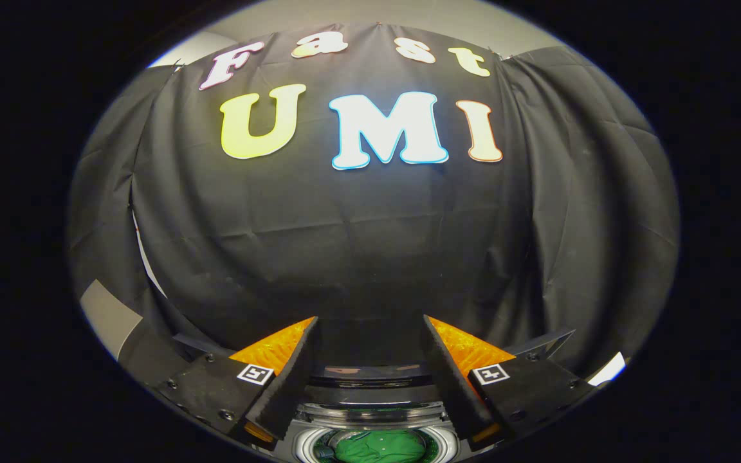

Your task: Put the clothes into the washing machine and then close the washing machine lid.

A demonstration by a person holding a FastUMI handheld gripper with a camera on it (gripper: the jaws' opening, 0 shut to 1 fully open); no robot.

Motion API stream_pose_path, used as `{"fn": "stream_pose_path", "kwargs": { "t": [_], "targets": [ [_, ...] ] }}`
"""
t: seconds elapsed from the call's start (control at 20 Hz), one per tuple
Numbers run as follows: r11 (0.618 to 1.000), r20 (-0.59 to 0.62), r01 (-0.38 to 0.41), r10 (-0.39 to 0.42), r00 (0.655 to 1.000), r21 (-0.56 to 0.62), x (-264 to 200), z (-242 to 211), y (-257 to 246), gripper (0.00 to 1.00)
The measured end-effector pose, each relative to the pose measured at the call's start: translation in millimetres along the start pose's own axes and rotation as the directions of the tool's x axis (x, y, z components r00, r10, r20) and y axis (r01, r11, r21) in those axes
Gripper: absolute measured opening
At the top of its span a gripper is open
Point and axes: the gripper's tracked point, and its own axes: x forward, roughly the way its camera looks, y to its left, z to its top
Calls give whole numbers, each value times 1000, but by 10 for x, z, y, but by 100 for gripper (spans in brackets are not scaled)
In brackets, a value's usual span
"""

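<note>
Black cloth [370,257] draped across the booth's back wall took up most of the frame. At bottom centre sat the washing machine [374,411], its round drum open, with a green garment [380,447] lying inside. The gripper [370,334] hung above it, fingers spread wide apart, holding nothing.

The gripper view rides on the gripper [370,328] and looks forward along its two fingers, which stand wide apart with nothing between them, straight toward the booth's black cloth wall [370,244]. The wall stands near, just beyond the fingers. The camera sits above the washing machine [370,411], whose open drum with a green cloth [380,447] lies below the fingers.
</note>
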Motion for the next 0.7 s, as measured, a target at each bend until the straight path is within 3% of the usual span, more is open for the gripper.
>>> {"fn": "stream_pose_path", "kwargs": {
  "t": [0.7],
  "targets": [
    [1000,66,-10,11,998,-16,-769,-347,-22,96]
  ]
}}
